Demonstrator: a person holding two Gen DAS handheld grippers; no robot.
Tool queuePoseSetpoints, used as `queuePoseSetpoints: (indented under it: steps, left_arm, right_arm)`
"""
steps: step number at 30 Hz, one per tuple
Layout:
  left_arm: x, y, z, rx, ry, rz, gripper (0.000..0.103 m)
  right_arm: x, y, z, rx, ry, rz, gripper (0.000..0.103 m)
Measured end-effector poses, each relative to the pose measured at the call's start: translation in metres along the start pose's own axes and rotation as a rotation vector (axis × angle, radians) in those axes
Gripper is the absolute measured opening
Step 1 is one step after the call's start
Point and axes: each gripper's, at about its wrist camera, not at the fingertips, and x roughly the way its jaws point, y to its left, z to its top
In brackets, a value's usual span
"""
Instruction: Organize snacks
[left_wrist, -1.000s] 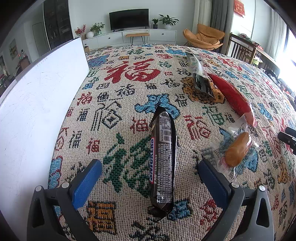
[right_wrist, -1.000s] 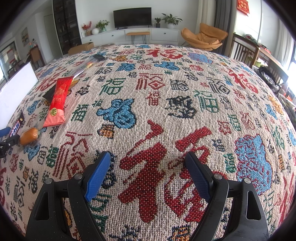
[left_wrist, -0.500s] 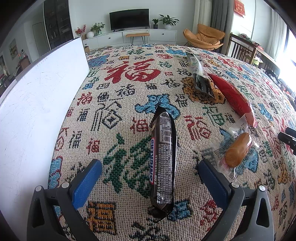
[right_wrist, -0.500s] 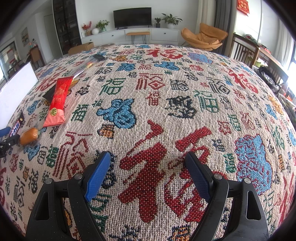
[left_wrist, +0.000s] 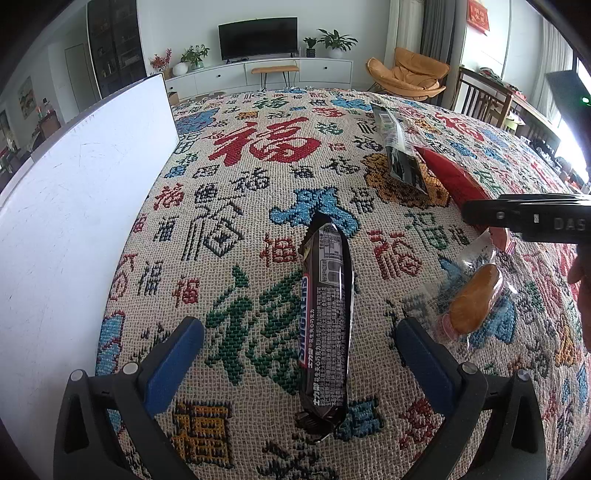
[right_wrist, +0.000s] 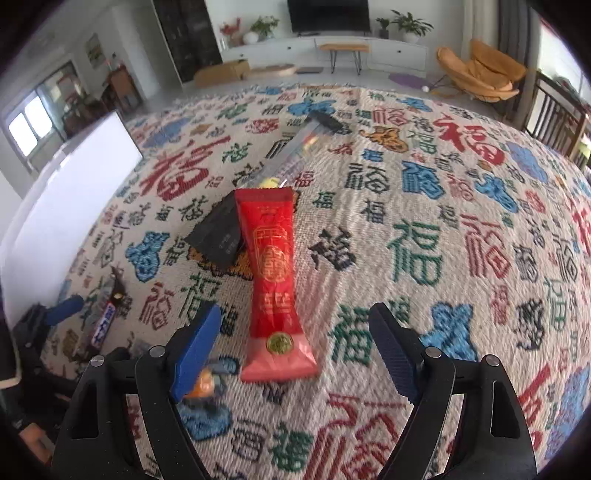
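A dark Snickers bar (left_wrist: 327, 325) lies lengthwise on the patterned cloth, between the wide-apart fingers of my left gripper (left_wrist: 301, 354), which is open and not touching it. To its right lies a clear-wrapped orange bun (left_wrist: 474, 297). Farther back are a black packet (left_wrist: 400, 158) and a red packet (left_wrist: 456, 177). In the right wrist view the red packet (right_wrist: 273, 280) lies between the fingers of my right gripper (right_wrist: 295, 338), which is open above its near end. The black packet (right_wrist: 219, 236) is tucked beside it, and the bun (right_wrist: 205, 382) peeks out behind the left finger.
A white box wall (left_wrist: 74, 229) stands along the left side of the cloth. A long clear packet (right_wrist: 295, 147) lies farther back. The right gripper's body (left_wrist: 528, 218) hangs over the red packet in the left wrist view, with a hand (left_wrist: 583, 288) at the right edge.
My right gripper has swept left across the cloth, from bare fabric to over the red packet, and now shows large in the left wrist view. The left gripper has stayed still.
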Motion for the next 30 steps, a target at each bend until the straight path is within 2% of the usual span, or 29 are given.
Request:
queuePoseSetpoints:
  steps: [3,5,6,7,9,13,16,20,24,26,27,28,30]
  left_arm:
    - [0.000,0.000,0.000,0.000,0.000,0.000,0.103]
    - [0.000,0.000,0.000,0.000,0.000,-0.001,0.103]
    - [0.000,0.000,0.000,0.000,0.000,0.000,0.103]
    - [0.000,0.000,0.000,0.000,0.000,0.000,0.103]
    - [0.000,0.000,0.000,0.000,0.000,0.000,0.103]
    - [0.000,0.000,0.000,0.000,0.000,0.000,0.103]
    - [0.000,0.000,0.000,0.000,0.000,0.000,0.103]
    - [0.000,0.000,0.000,0.000,0.000,0.000,0.103]
    - [0.000,0.000,0.000,0.000,0.000,0.000,0.103]
    - [0.000,0.000,0.000,0.000,0.000,0.000,0.103]
    - [0.000,0.000,0.000,0.000,0.000,0.000,0.103]
    - [0.000,0.000,0.000,0.000,0.000,-0.001,0.103]
    - [0.000,0.000,0.000,0.000,0.000,-0.001,0.103]
  right_arm:
    - [0.021,0.010,0.004,-0.021,0.031,-0.006,0.080]
    - [0.020,0.014,0.004,-0.033,0.011,-0.063,0.048]
    - [0.018,0.013,0.004,-0.030,-0.002,-0.077,0.018]
    - [0.016,0.008,0.004,-0.003,0.004,-0.035,0.017]
    - [0.008,-0.001,0.003,0.041,0.005,0.009,0.016]
    - [-0.029,-0.016,-0.012,0.036,-0.054,0.014,0.016]
    - [-0.058,-0.030,-0.030,0.043,-0.064,0.025,0.016]
    - [-0.078,-0.045,-0.066,0.063,-0.058,-0.020,0.016]
    - [-0.068,-0.051,-0.092,0.054,-0.059,-0.078,0.017]
    - [-0.059,-0.052,-0.098,0.049,-0.065,-0.090,0.024]
    - [-0.059,-0.051,-0.101,0.048,-0.100,-0.087,0.036]
    - [-0.059,-0.050,-0.102,0.049,-0.112,-0.086,0.055]
    - [-0.057,-0.046,-0.105,0.036,-0.136,-0.072,0.069]
